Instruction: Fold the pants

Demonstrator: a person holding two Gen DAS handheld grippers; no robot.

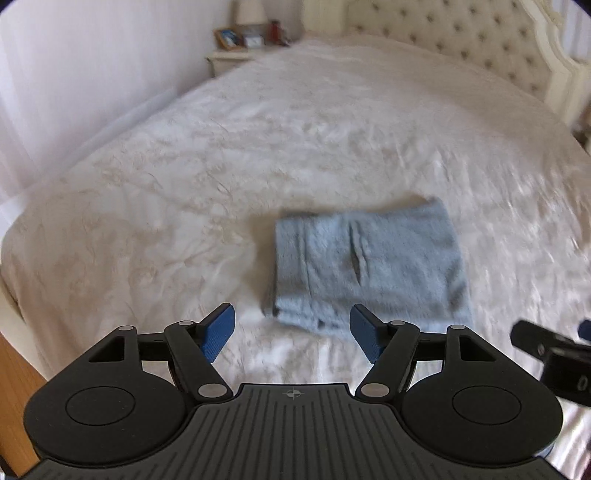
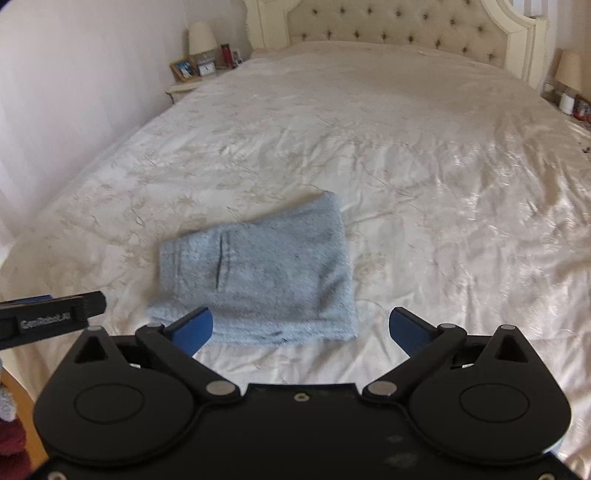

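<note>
The light blue pants (image 1: 369,266) lie folded into a compact rectangle on the cream bedspread (image 1: 258,147), a pocket slit facing up. They also show in the right wrist view (image 2: 258,273). My left gripper (image 1: 291,332) is open and empty, held above the bed just short of the pants' near edge. My right gripper (image 2: 301,328) is open and empty, above the pants' near right corner. The right gripper's body shows at the left view's right edge (image 1: 550,350); the left gripper's body shows at the right view's left edge (image 2: 51,314).
A tufted cream headboard (image 2: 399,29) stands at the far end. A nightstand (image 2: 184,86) with a lamp, photo frame and small items is at the far left by a white curtain (image 2: 74,92). Another lamp (image 2: 569,70) stands at the far right.
</note>
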